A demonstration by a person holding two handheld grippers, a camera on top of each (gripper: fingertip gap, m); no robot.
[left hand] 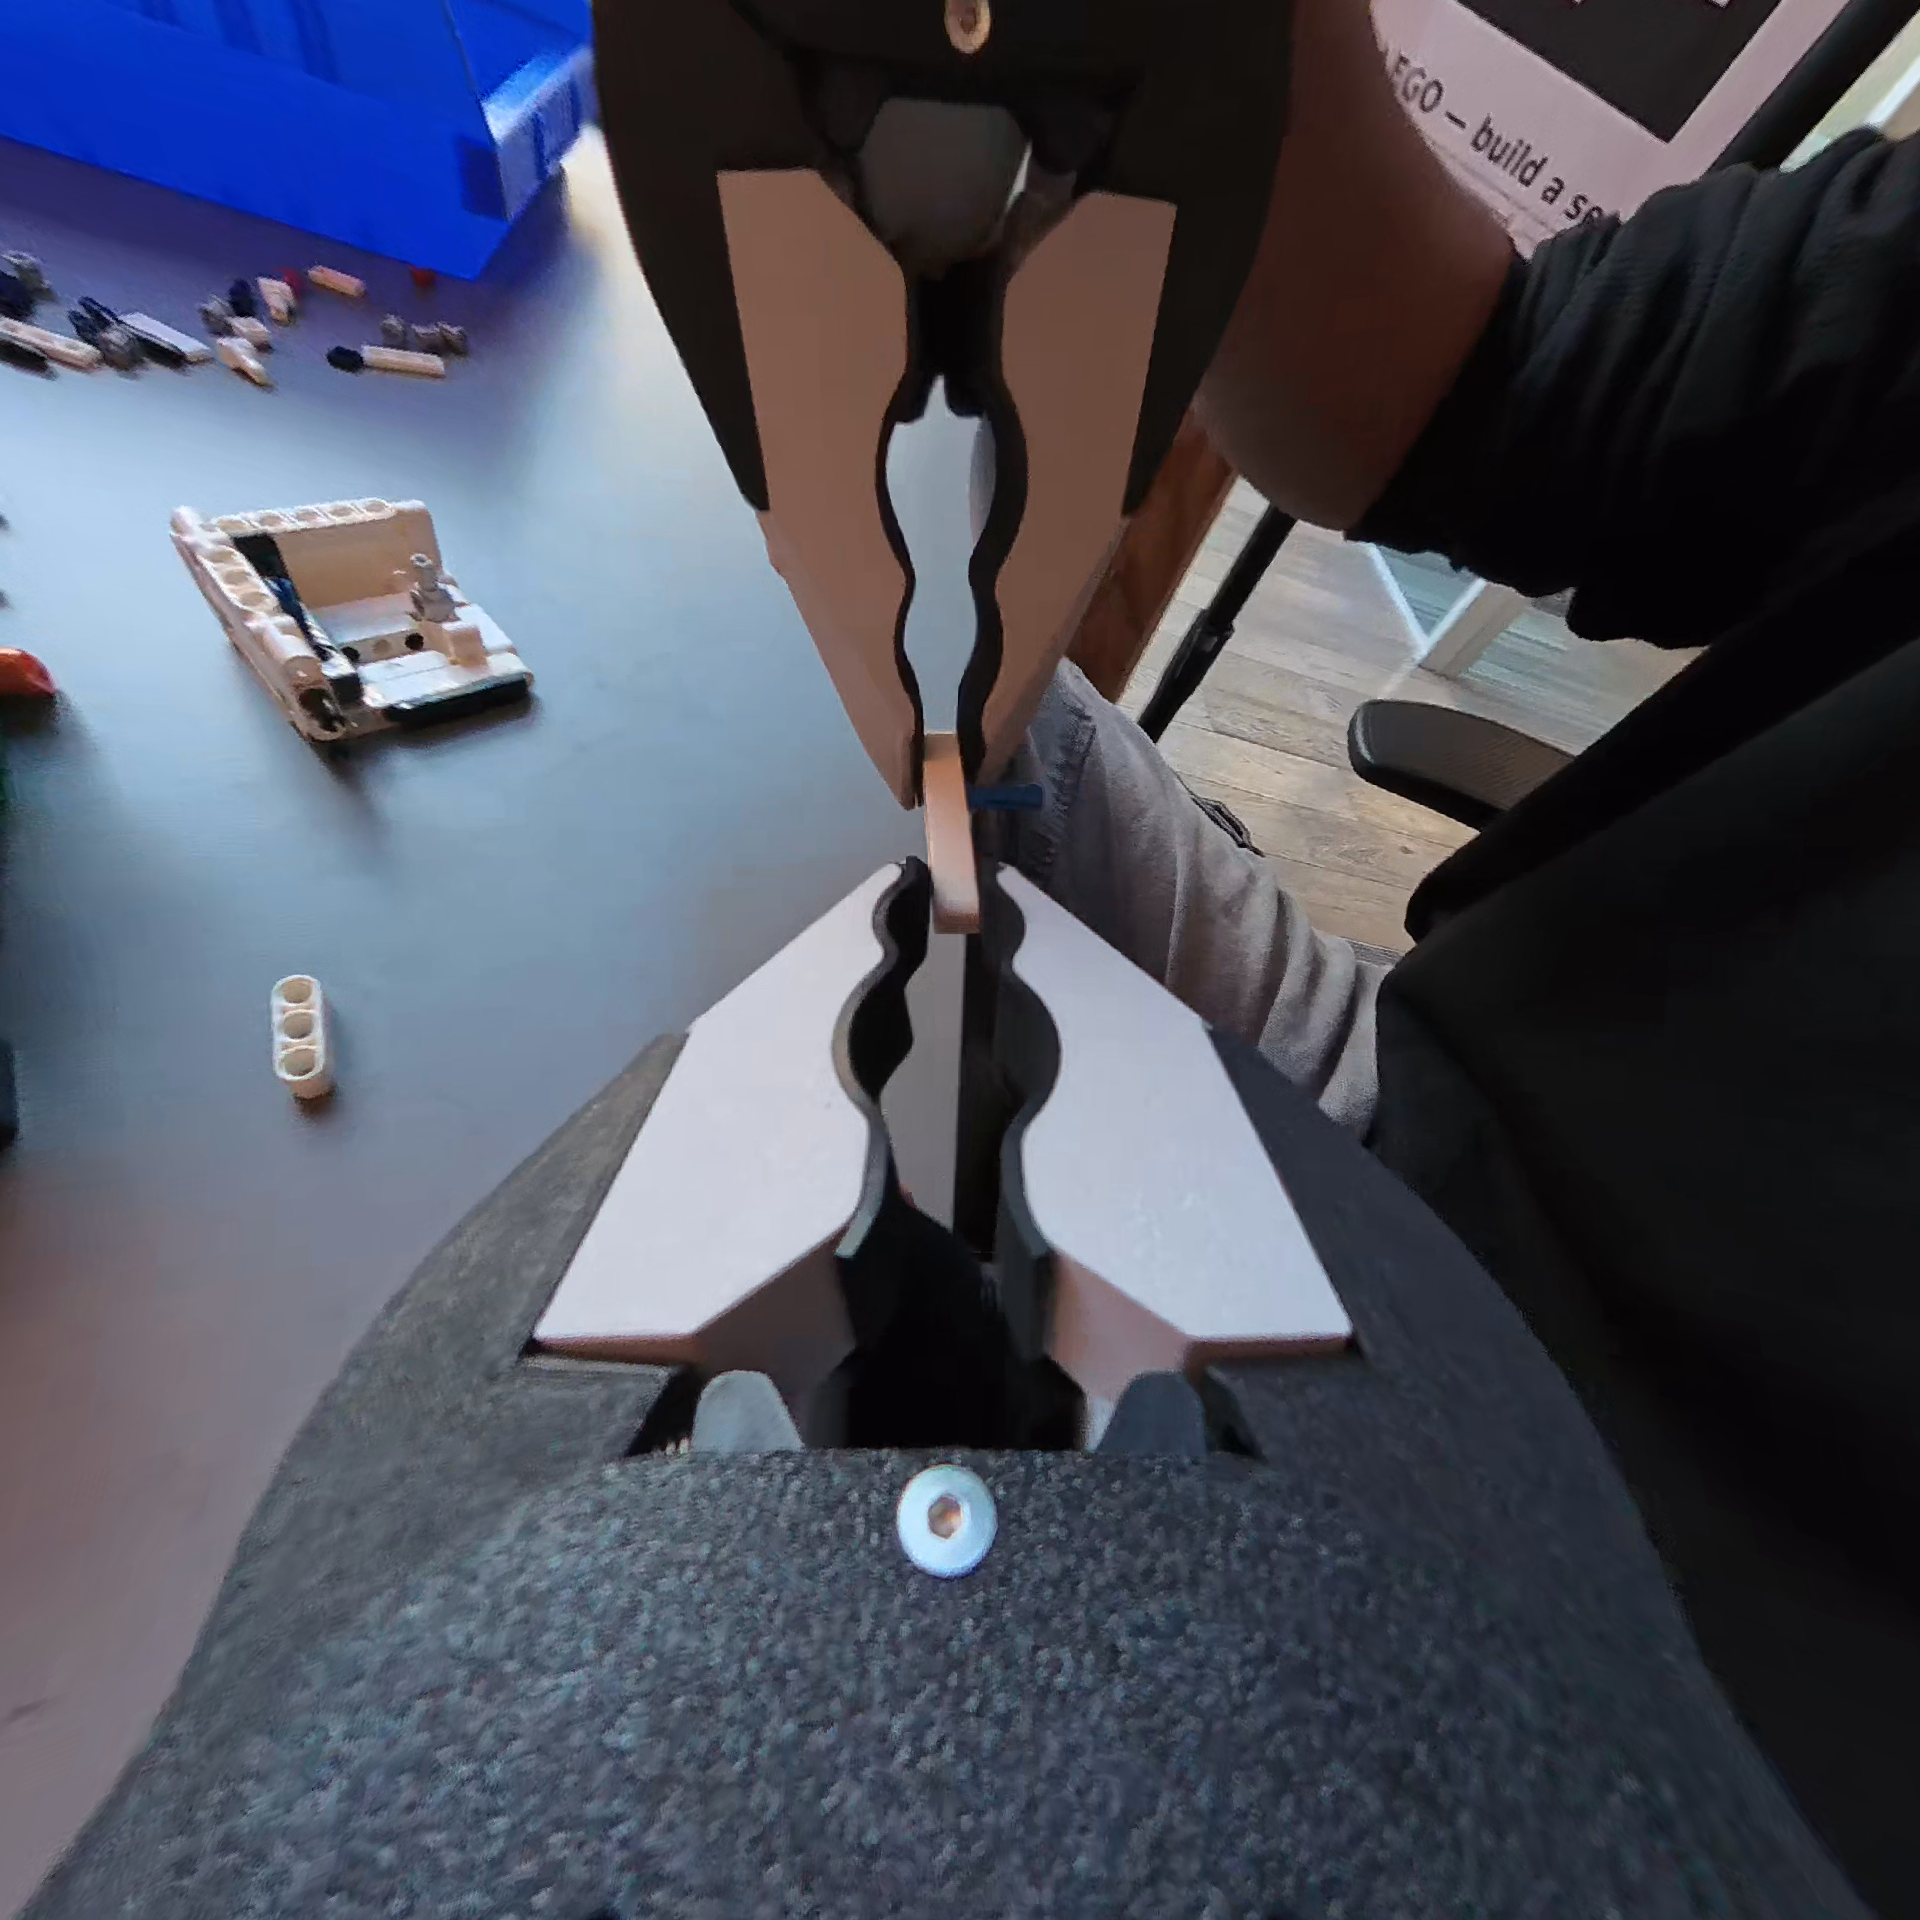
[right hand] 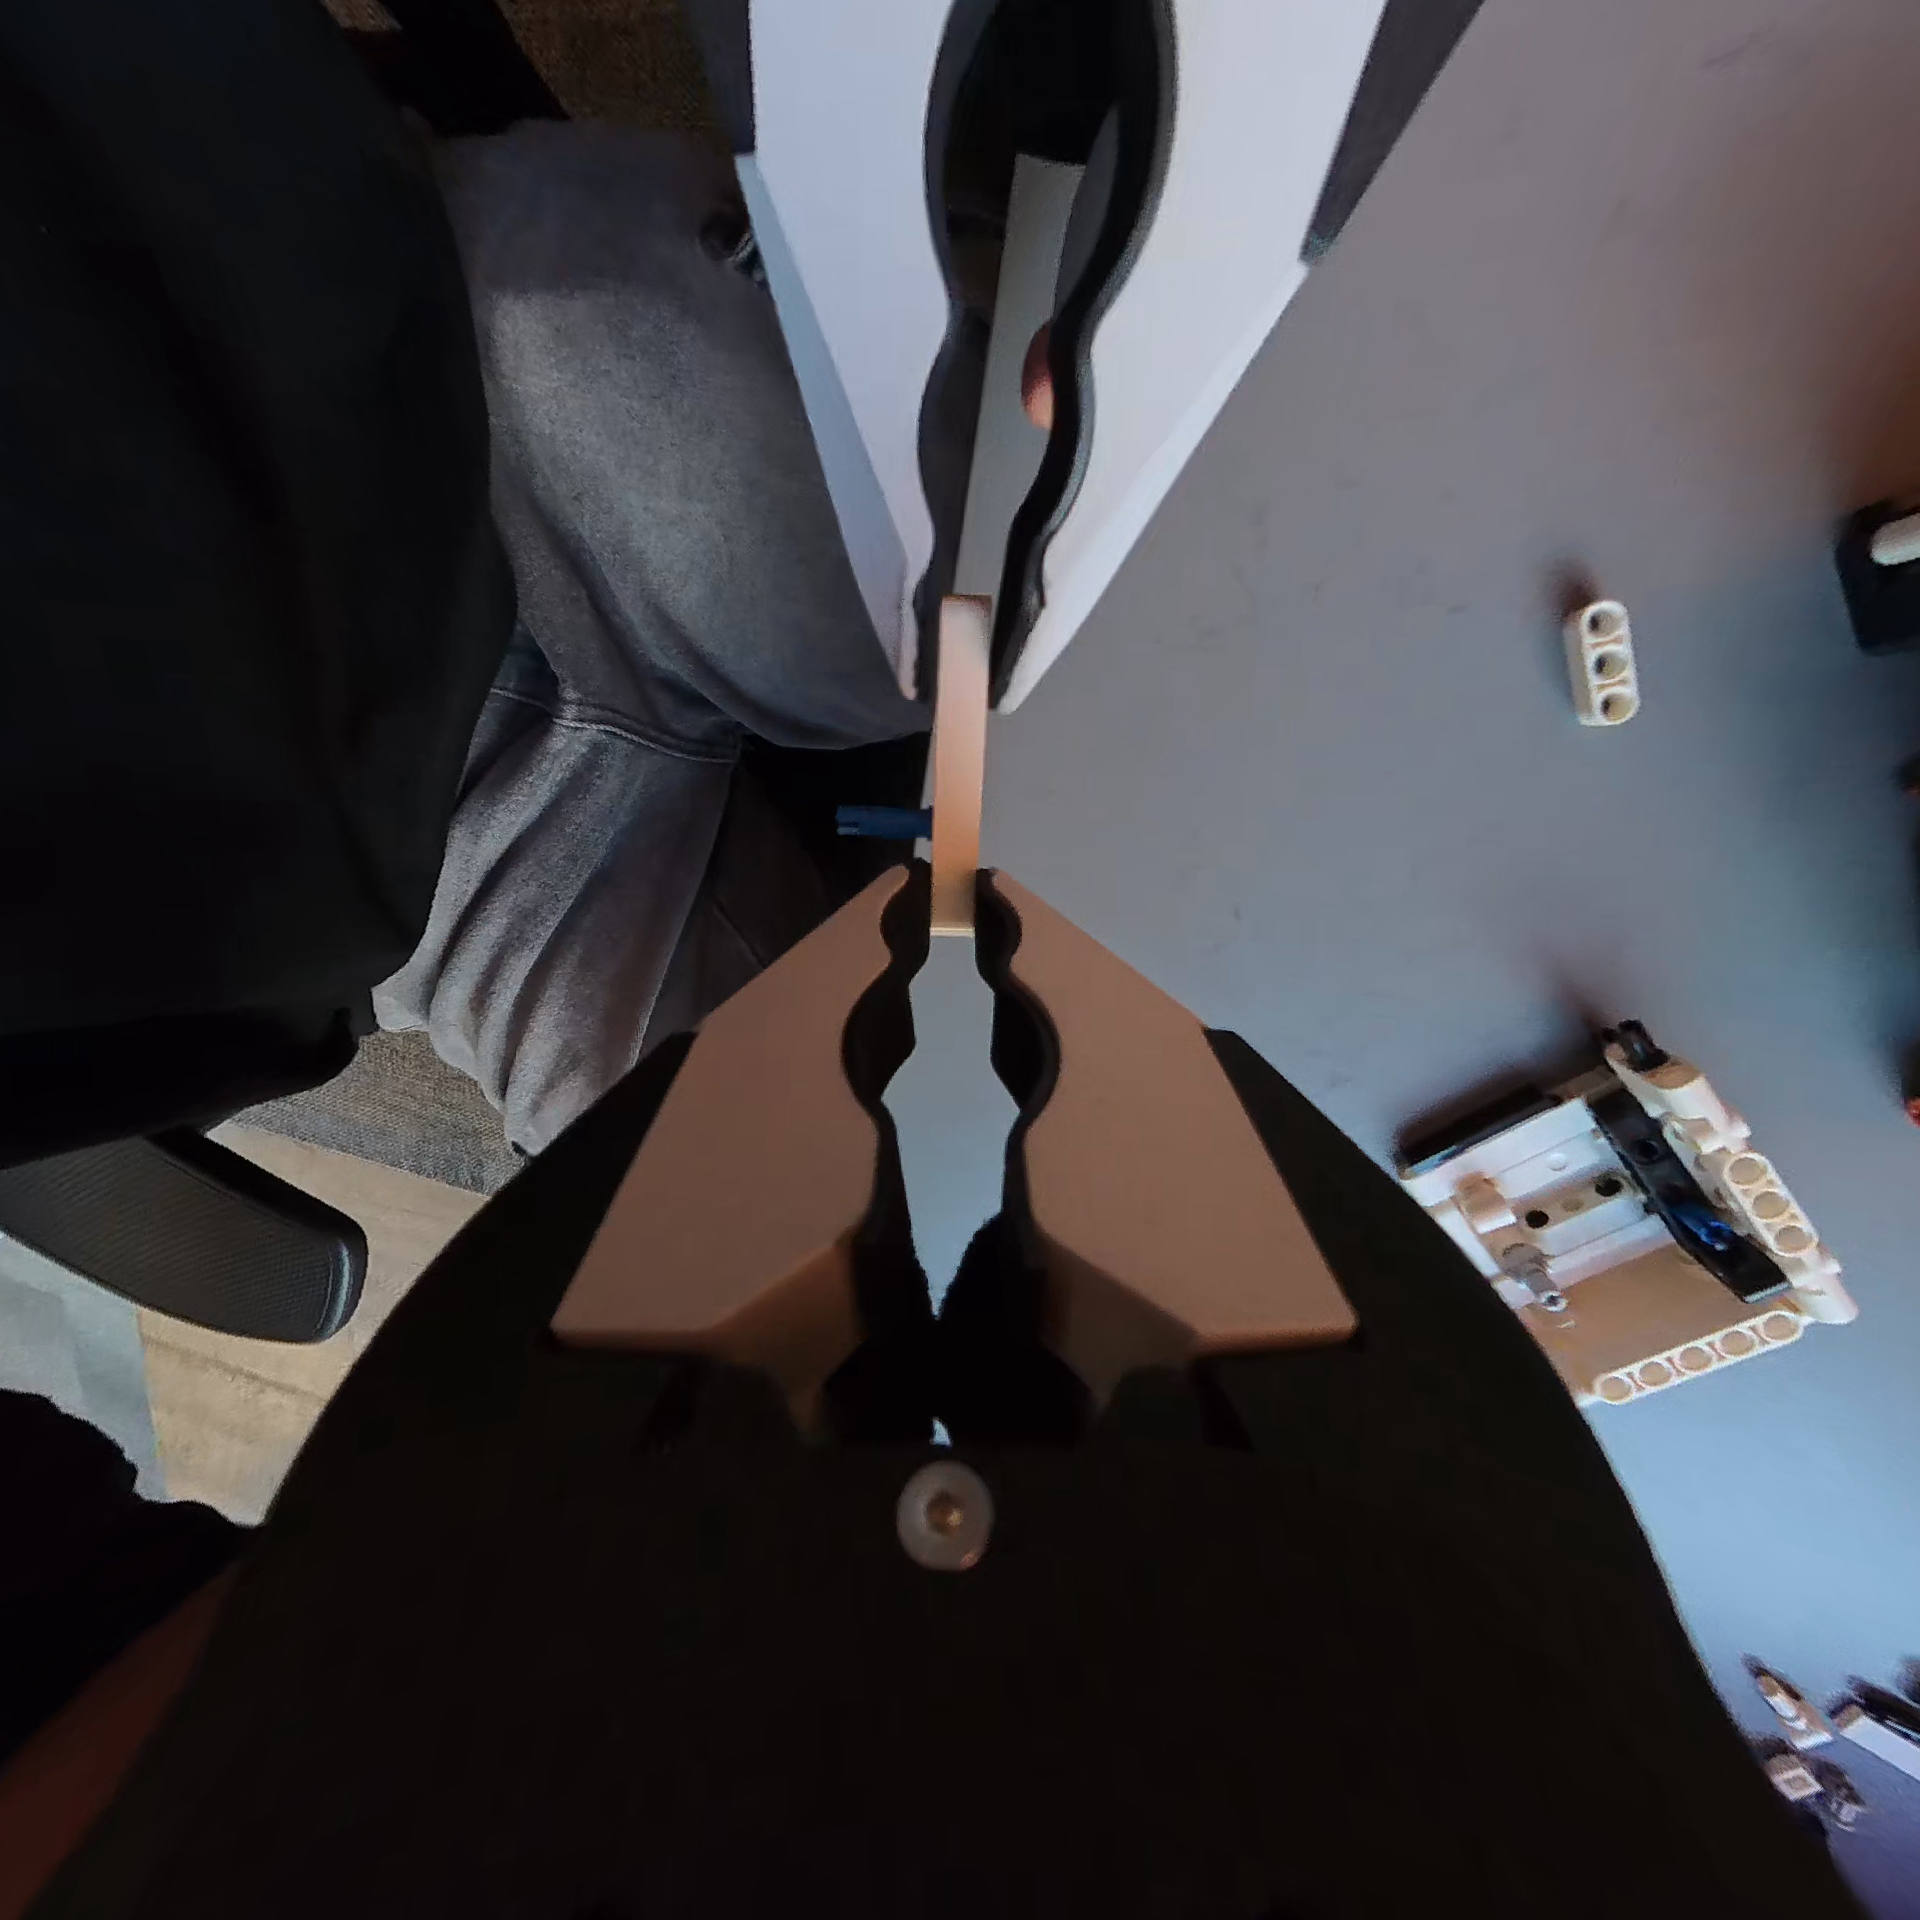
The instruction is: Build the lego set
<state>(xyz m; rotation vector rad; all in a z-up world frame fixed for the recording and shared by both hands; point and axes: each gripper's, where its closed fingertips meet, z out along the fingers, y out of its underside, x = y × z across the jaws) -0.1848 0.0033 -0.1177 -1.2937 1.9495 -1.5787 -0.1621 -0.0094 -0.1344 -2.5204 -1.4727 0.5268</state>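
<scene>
Both grippers, left gripper and right gripper, clench 1 thin tan plastic beam with a small blue pin; next, probably carry it to the white partial build.

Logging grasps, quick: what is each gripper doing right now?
Left gripper: shut on one end of the beam.
Right gripper: shut on the beam's other end.

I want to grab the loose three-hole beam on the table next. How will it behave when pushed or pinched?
The three-hole beam looks like stiff moulded plastic, so it probably won't flex. It is small and hollow, likely light, and may skid on the smooth table when nudged. It lies flat with rounded ends, so it probably won't roll, though fingers could slip off those ends.
</scene>
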